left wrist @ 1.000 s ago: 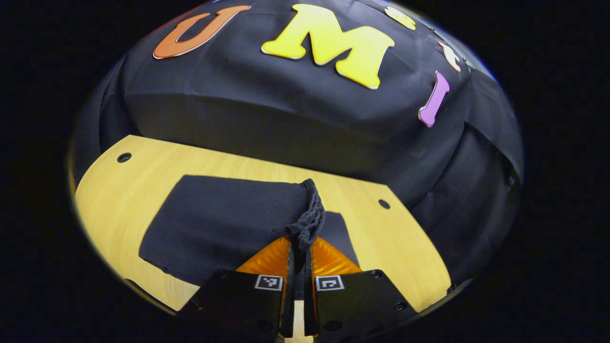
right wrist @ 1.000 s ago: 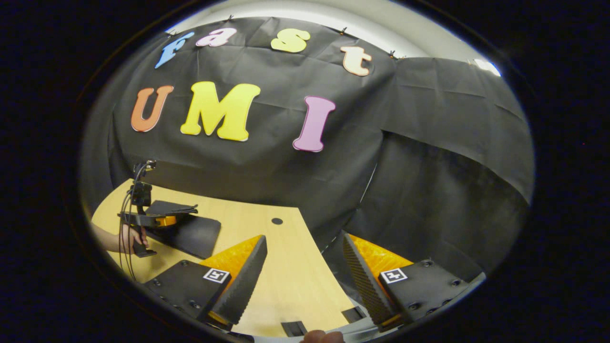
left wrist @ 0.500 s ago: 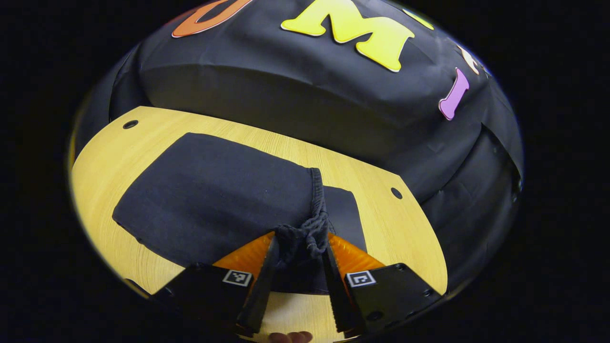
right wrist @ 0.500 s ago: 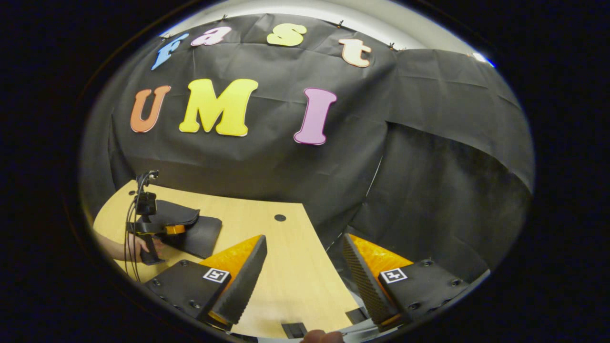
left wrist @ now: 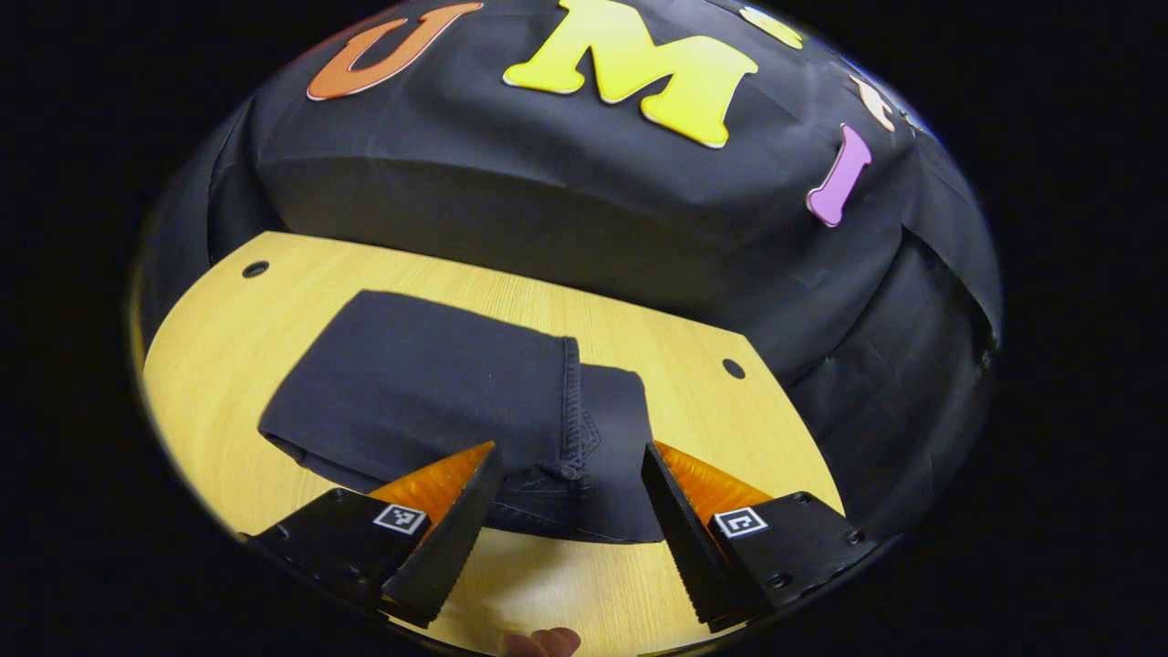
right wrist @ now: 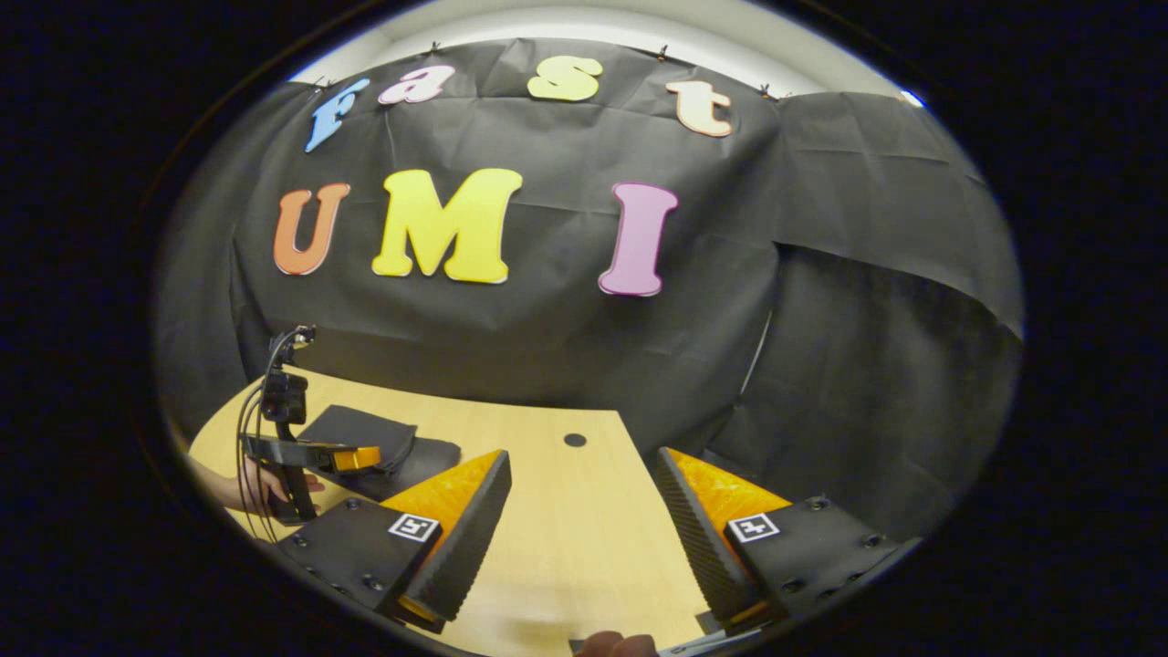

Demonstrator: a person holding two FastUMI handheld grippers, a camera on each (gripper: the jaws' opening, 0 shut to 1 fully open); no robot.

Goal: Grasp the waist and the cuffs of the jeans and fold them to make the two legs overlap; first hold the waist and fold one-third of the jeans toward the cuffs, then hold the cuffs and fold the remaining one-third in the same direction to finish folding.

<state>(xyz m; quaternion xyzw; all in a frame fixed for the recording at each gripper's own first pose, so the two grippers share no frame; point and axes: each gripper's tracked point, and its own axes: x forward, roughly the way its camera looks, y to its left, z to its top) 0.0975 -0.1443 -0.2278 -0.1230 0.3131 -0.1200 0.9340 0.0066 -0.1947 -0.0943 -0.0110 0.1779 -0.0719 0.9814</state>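
The jeans (left wrist: pixel 456 401), dark and already folded into a compact stack, lie flat on the wooden table (left wrist: pixel 219 365), toward its left part, with the black cloth wall (left wrist: pixel 547 210) hanging just behind the table's far edge. In the left gripper view the top layer ends in a stitched hem (left wrist: pixel 571 401) that runs from far to near across the stack, and a lower layer sticks out past it on the right. The left gripper (left wrist: pixel 570 497) hangs over the near edge of the jeans with its fingers spread wide, one on each side of the hem, gripping nothing. In the right gripper view the same gripper shows far off at the left, beside the jeans (right wrist: pixel 365 438), with a person's hand (right wrist: pixel 260 484) around its handle and cables trailing from it. The right gripper (right wrist: pixel 584 520) is well apart from the jeans, over bare tabletop to the right, its fingers also wide and holding nothing. A small round hole (right wrist: pixel 575 440) sits in the table just beyond it.
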